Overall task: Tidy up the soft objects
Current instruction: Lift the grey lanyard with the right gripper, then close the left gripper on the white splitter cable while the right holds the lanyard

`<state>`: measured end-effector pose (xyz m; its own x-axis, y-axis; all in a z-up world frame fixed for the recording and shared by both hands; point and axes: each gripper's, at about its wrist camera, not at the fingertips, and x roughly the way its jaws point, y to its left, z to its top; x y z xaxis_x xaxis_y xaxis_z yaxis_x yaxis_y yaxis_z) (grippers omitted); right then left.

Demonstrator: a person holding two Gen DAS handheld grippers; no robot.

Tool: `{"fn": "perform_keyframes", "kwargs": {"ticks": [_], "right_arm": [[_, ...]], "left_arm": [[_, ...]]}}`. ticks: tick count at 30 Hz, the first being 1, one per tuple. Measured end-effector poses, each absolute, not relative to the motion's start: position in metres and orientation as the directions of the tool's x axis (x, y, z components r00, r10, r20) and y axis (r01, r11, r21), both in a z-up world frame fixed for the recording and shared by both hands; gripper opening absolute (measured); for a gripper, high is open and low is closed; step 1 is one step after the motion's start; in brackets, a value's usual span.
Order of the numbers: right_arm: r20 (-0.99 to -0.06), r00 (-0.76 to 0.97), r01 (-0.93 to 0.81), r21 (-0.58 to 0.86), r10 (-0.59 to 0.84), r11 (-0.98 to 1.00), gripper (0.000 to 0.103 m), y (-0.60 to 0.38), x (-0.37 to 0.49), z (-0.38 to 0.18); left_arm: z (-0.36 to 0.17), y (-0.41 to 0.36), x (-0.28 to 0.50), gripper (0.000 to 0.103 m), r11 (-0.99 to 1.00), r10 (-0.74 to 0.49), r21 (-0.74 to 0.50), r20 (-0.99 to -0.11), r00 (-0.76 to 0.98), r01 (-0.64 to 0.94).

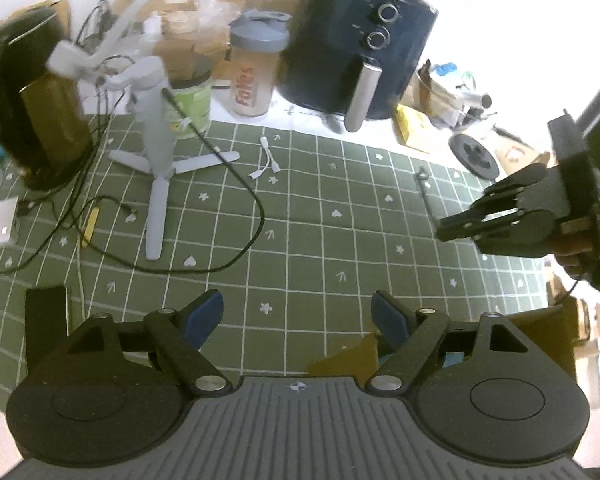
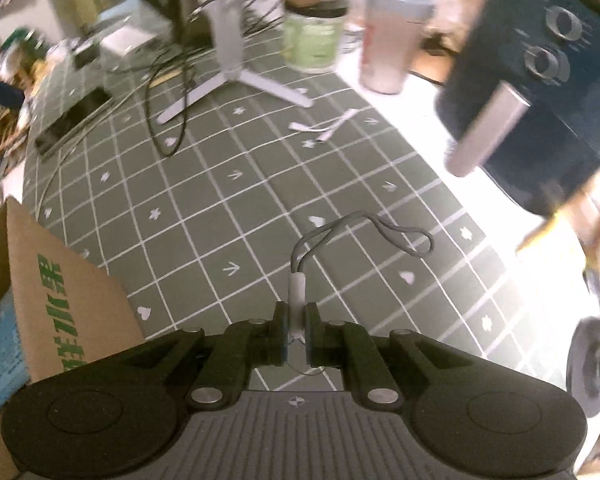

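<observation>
Green gridded matting (image 2: 228, 208) spreads ahead of both grippers, and most of it is still cluttered, so the tidying looks to be at an early or middle stage rather than near its end.

Largest of what matters is the cardboard box (image 2: 64, 300), just to the lower left of the right gripper (image 2: 296, 336); something blue already lies inside it, which suggests it is the collecting place, though what that item is cannot be told.

Next in size, the left gripper (image 1: 298, 316) hangs with its blue-padded fingers (image 1: 204, 314) spread wide and nothing between them, over bare matting. A long black cable (image 1: 236, 184) loops across the mat ahead and to its left, around the grey tripod stand (image 1: 156, 160), and appears untouched.

Beyond that gripper, further ahead, a small white adapter cable (image 1: 266, 162) lies loose on the mat, seemingly also waiting.

Smallest, the thin grey lanyard cord (image 2: 364, 232) is the piece in hand: the right gripper is clamped on its white plug end (image 2: 298, 292), the loop trailing forward above the mat.

Judging from this, one cord is picked up but not yet boxed, and at least two cables remain.
</observation>
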<state>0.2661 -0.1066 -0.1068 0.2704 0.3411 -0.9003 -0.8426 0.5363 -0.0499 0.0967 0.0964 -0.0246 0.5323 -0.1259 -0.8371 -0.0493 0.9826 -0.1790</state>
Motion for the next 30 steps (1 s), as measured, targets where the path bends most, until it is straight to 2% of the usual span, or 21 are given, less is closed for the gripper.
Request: {"fn": "perform_keyframes", "kwargs": {"ticks": [22, 30], "right_arm": [[-0.820, 0.451, -0.609, 0.007, 0.353, 0.793, 0.010, -0.204, 0.237, -0.069], [-0.802, 0.492, -0.539, 0.026, 0.340, 0.842, 0.010, -0.231, 0.229, -0.062]], "left_arm": [[-0.029, 0.068, 0.202, 0.081, 0.990, -0.107, -0.049, -0.870, 0.481, 0.131], [-0.052, 0.072, 0.248, 0.081, 0.989, -0.118, -0.060, -0.877, 0.466, 0.136]]}}
